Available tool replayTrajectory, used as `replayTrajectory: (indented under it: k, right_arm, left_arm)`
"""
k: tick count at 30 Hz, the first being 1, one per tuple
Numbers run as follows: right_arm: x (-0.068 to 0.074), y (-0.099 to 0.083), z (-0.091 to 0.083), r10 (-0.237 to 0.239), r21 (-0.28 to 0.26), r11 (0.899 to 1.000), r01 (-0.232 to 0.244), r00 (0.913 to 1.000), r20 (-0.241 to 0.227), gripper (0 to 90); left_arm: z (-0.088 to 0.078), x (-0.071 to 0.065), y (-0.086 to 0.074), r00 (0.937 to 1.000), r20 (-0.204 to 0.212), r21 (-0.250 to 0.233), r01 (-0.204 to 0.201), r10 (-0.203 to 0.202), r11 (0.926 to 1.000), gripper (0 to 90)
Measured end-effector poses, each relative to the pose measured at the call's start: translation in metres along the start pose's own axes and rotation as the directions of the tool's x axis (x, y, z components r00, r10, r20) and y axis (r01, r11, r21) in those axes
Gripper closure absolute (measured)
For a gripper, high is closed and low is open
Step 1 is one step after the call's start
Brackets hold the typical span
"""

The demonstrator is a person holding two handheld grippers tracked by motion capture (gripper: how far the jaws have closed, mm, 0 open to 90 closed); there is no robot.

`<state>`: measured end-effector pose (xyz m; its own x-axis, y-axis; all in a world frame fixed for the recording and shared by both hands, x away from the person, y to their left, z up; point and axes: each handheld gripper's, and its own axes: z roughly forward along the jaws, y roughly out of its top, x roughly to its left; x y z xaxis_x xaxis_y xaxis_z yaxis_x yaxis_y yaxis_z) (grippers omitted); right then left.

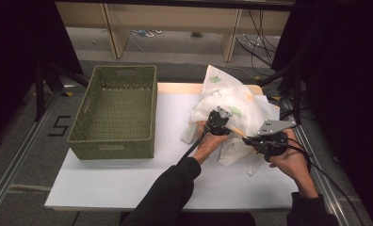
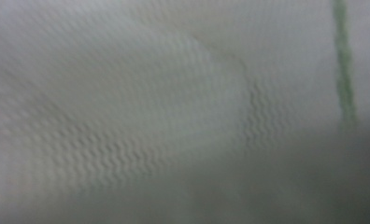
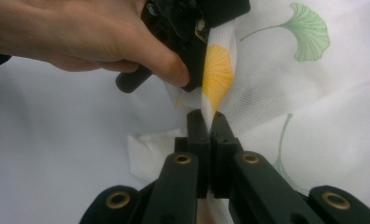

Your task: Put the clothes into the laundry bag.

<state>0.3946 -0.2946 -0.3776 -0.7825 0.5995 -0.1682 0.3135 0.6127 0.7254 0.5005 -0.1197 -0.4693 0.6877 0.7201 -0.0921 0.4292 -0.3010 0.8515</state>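
Both grippers, left (image 1: 218, 120) and right (image 3: 210, 127), clamp the crumpled cloth (image 1: 231, 101), lying front-to-back beside an empty basket (image 1: 96, 141).

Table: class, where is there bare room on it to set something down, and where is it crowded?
Bare table: the wide near strip in front of the basket, and the lane between basket and cloth. The basket's inside looks empty too. Crowded: the right side, where both grippers, left and right, meet in the cloth.

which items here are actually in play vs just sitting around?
In play:
white leaf-print cloth, bunched on the table
right gripper, shut on a cloth fold
left gripper, at the cloth; jaws hidden

Sitting around:
green woven basket, empty
cables on the floor
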Motion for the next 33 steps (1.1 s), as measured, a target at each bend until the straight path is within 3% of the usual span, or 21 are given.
replayTrajectory:
  k: [1, 2, 4, 5, 6, 7, 9, 10, 12, 15, 17, 21, 22, 24, 25, 27, 28, 30, 33]
  right_arm:
    - [-0.002, -0.002, 0.004, -0.021, 0.004, 1.0, 0.021, 0.9998, -0.002, 90.0]
    - [-0.001, -0.003, 0.004, -0.009, 0.012, 1.0, 0.009, 1.0, -0.003, 90.0]
    - [-0.004, -0.004, 0.006, -0.026, 0.008, 1.0, 0.026, 0.9997, -0.003, 90.0]
    - [-0.002, -0.004, 0.004, 0.015, 0.016, 1.0, -0.015, 0.9999, -0.001, 90.0]
    - [-0.004, -0.004, 0.005, -0.01, 0.006, 1.0, 0.01, 0.9999, 0.004, 90.0]
    - [-0.004, -0.004, 0.004, -0.012, 0.0, 1.0, 0.012, 0.9999, 0.002, 90.0]
    - [-0.005, -0.004, 0.004, -0.016, -0.001, 1.0, 0.016, 0.9999, 0.0, 90.0]
    - [-0.004, -0.003, 0.004, -0.003, 0.003, 1.0, 0.003, 1.0, -0.002, 90.0]
    - [-0.003, -0.003, 0.004, -0.012, 0.0, 1.0, 0.012, 0.9999, 0.0, 90.0]
    - [-0.003, -0.002, 0.003, -0.016, -0.003, 1.0, 0.016, 0.9999, -0.001, 90.0]
    - [-0.002, -0.002, 0.004, -0.006, 0.001, 1.0, 0.006, 1.0, -0.002, 90.0]
    - [-0.002, -0.001, 0.004, -0.014, -0.003, 1.0, 0.014, 0.9999, -0.003, 90.0]
    - [-0.002, -0.001, 0.004, -0.009, 0.002, 1.0, 0.009, 1.0, 0.0, 90.0]
    - [-0.002, -0.001, 0.004, -0.017, -0.004, 1.0, 0.017, 0.9998, -0.005, 90.0]
    - [-0.002, -0.001, 0.004, -0.024, -0.007, 1.0, 0.024, 0.9997, -0.006, 90.0]
    - [-0.001, -0.001, 0.004, -0.016, -0.002, 1.0, 0.016, 0.9998, -0.013, 90.0]
    - [0.0, -0.001, 0.003, 0.005, 0.003, 1.0, -0.005, 0.9999, -0.012, 90.0]
    - [-0.001, 0.0, 0.002, -0.017, -0.004, 1.0, 0.017, 0.9997, -0.014, 90.0]
    - [0.001, 0.0, 0.0, -0.002, -0.007, 1.0, 0.002, 0.9998, -0.02, 90.0]
  left_arm:
    - [-0.001, 0.0, -0.002, 0.9998, 0.017, 0.007, -0.007, 0.007, 1.0, 75.2]
    - [-0.005, -0.003, -0.004, 0.9993, 0.031, 0.024, -0.023, 0.022, 0.9994, 69.3]
    - [-0.015, -0.007, -0.007, 0.9978, 0.05, 0.068, -0.047, 0.044, 0.9966, 52.0]
    - [-0.019, -0.008, -0.008, 0.9971, 0.05, 0.082, -0.061, 0.057, 0.9948, 42.9]
    - [-0.031, -0.009, -0.011, 0.994, 0.042, 0.102, -0.105, 0.101, 0.9893, 38.2]
    - [-0.036, -0.01, -0.013, 0.994, 0.037, 0.104, -0.106, 0.103, 0.9889, 33.2]
    - [-0.048, -0.01, -0.017, 0.9921, 0.045, 0.131, -0.122, 0.117, 0.9837, 26.9]
    - [-0.057, -0.008, -0.021, 0.9885, 0.037, 0.154, -0.151, 0.147, 0.9765, 24.3]
    - [-0.071, -0.003, -0.03, 0.9863, 0.02, 0.158, -0.165, 0.164, 0.9737, 18.6]
    - [-0.084, 0.01, -0.043, 0.9856, -0.033, 0.176, -0.157, 0.166, 0.9717, 17.4]
    - [-0.083, 0.02, -0.047, 0.989, -0.055, 0.187, -0.125, 0.138, 0.9743, 16.4]
    - [-0.069, 0.031, -0.05, 0.996, -0.035, 0.16, -0.076, 0.082, 0.9842, 23.6]
    - [-0.062, 0.031, -0.051, 0.999, -0.006, 0.134, -0.044, 0.045, 0.99, 33.8]
    - [-0.052, 0.029, -0.049, 0.9995, 0.032, 0.105, -0.009, 0.005, 0.9944, 45.0]
    - [-0.05, 0.029, -0.047, 0.9988, 0.047, 0.094, -0.021, 0.016, 0.9954, 61.4]
    - [-0.043, 0.025, -0.038, 0.9971, 0.075, 0.073, -0.017, 0.011, 0.9972, 72.8]
    - [-0.039, 0.023, -0.032, 0.9965, 0.082, 0.049, -0.021, 0.017, 0.9986, 76.1]
    - [-0.034, 0.021, -0.023, 0.9968, 0.08, 0.021, -0.002, 0.001, 0.9998, 80.9]
    - [-0.031, 0.019, -0.008, 0.9969, 0.066, -0.055, 0.045, -0.041, 0.9974, 83.2]
